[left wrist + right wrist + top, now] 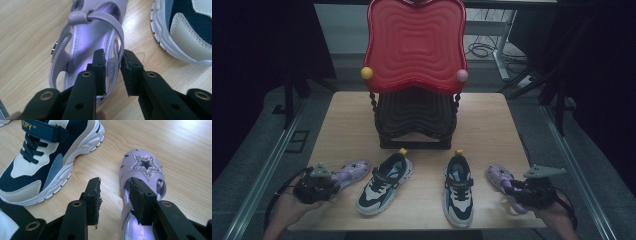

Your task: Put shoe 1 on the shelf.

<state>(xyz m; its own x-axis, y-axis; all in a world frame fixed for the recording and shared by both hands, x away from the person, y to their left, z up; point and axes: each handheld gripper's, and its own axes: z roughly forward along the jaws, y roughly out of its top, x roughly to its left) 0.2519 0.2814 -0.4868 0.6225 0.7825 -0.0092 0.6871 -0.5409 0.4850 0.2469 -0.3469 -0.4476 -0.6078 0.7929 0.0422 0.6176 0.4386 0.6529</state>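
Sandal (95,37) wall between left tongs (112,60)

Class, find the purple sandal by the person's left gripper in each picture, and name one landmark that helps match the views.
High view: the left purple sandal lies at the lower left, beside the left gripper.
Left gripper view: centre, with its side wall between the jaws.
Right gripper view: I cannot make it out there.
Shared landmark: the navy and white sneaker beside it.
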